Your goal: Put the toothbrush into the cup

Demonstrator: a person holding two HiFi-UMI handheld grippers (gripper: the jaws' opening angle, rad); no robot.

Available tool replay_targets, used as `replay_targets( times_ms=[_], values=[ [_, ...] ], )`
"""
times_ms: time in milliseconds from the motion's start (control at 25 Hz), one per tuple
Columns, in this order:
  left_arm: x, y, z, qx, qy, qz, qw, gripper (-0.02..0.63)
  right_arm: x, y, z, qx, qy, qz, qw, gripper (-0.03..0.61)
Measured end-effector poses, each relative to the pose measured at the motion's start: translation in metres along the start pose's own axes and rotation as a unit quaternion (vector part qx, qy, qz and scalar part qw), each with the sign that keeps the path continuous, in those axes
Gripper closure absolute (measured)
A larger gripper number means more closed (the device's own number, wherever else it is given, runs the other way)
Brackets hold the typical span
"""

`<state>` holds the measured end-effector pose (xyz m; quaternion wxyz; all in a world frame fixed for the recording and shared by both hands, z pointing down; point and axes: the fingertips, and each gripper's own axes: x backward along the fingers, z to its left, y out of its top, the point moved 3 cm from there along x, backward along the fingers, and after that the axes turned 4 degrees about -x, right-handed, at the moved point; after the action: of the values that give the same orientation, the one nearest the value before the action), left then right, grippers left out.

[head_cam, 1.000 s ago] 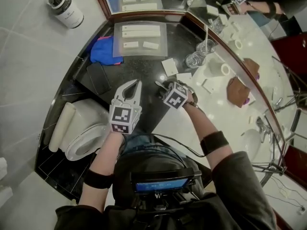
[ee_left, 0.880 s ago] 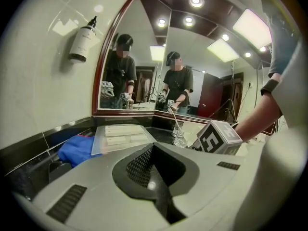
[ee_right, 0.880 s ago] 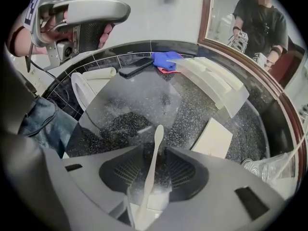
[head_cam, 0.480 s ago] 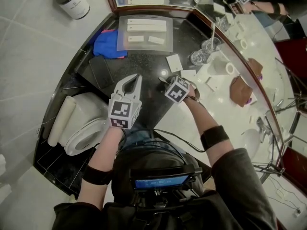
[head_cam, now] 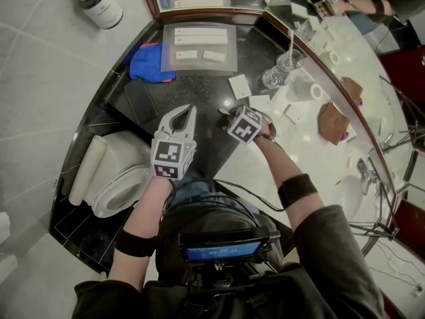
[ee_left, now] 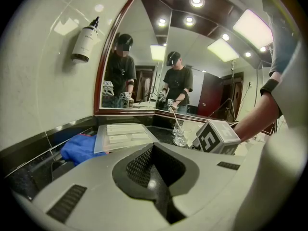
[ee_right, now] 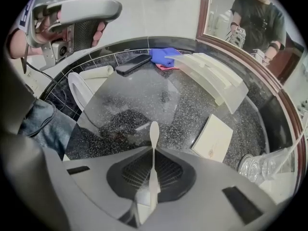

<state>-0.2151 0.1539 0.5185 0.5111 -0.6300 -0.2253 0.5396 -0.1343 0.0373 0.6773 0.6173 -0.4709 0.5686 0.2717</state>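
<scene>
White toothbrush (ee_right: 153,167); black speckled counter (ee_right: 192,109); blue cloth (head_cam: 149,62)

The left gripper (ee_left: 153,147) is held out in front and tips a little down. Its jaws are shut tight, with nothing between them. The left arm (head_cam: 143,221) reaches forward and has a black band (head_cam: 131,247) near the elbow. The right gripper (ee_right: 154,150) is just to the right of the left one and points almost straight down. Its jaws are closing, and the tips pinch a toothbrush (ee_right: 153,131) between them. The right arm (head_cam: 273,159) reaches forward too.
</scene>
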Motion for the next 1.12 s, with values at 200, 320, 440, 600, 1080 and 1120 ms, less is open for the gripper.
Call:
replay_targets(
  times_ms=[200,320,440,600,1080,1120],
  values=[
    [0.003,0.004,-0.008,-0.008,-0.005,-0.003,1.0000,0.613,0.023,0.002,-0.002,-0.021,-0.018,-0.032,0.999,0.546],
    [0.004,0.008,-0.014,-0.016,-0.008,-0.006,0.9998,0.612,0.041,0.002,-0.003,-0.036,-0.030,-0.058,0.997,0.546],
    [0.003,0.009,-0.019,-0.028,-0.006,-0.013,0.9995,0.612,0.065,0.002,-0.003,-0.053,-0.043,-0.094,0.993,0.546],
    [0.004,0.021,-0.039,-0.038,-0.021,-0.015,0.9990,0.613,0.106,-0.001,-0.005,-0.091,-0.066,-0.160,0.981,0.545],
    [-0.022,0.052,-0.106,-0.063,-0.091,-0.026,0.9935,0.613,0.227,-0.079,-0.016,-0.223,-0.163,-0.342,0.898,0.545],
    [-0.025,0.054,-0.113,-0.063,-0.098,-0.024,0.9929,0.613,0.236,-0.088,-0.016,-0.233,-0.172,-0.356,0.889,0.545]
  ],
)
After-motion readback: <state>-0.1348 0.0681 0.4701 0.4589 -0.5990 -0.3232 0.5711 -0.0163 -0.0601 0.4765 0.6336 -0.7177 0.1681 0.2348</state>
